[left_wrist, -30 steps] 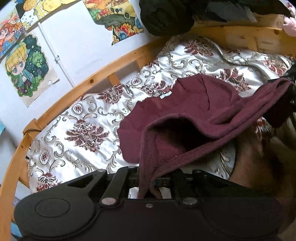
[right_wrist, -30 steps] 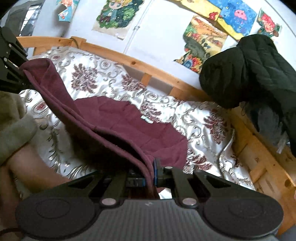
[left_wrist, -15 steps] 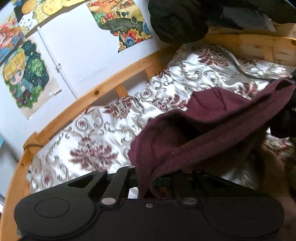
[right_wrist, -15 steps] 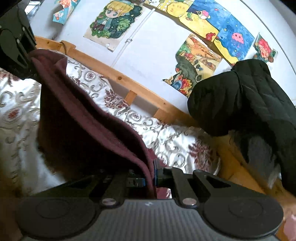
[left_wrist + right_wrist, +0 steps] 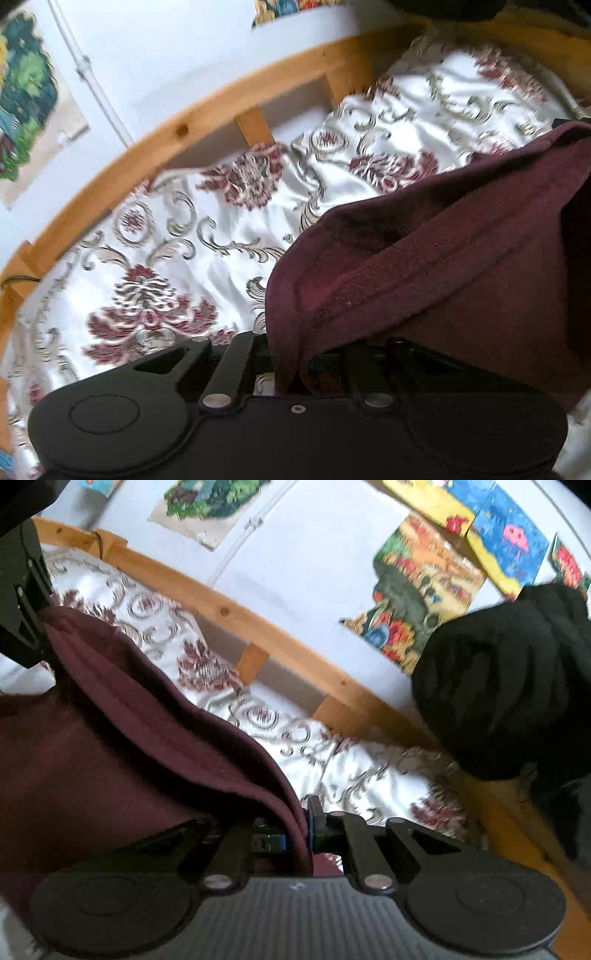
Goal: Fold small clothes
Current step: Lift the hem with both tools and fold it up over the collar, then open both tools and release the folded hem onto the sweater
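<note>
A maroon fleece garment [image 5: 436,266] hangs stretched between my two grippers above the bed. My left gripper [image 5: 295,365] is shut on one corner of its edge. My right gripper [image 5: 299,834] is shut on the other corner of the same garment [image 5: 122,738]. The cloth drapes down and hides the bed below it. The left gripper's black body also shows at the left edge of the right wrist view [image 5: 22,602].
The bed has a white satin cover with maroon floral pattern [image 5: 177,258] and a wooden rail [image 5: 207,107] along the wall. Children's drawings [image 5: 424,602] hang on the white wall. A black padded jacket [image 5: 509,679] lies piled at the bed's right end.
Both grippers have lifted the maroon garment off the bed and carried it toward the wall side. The part that lay flat on the cover is now off it.
</note>
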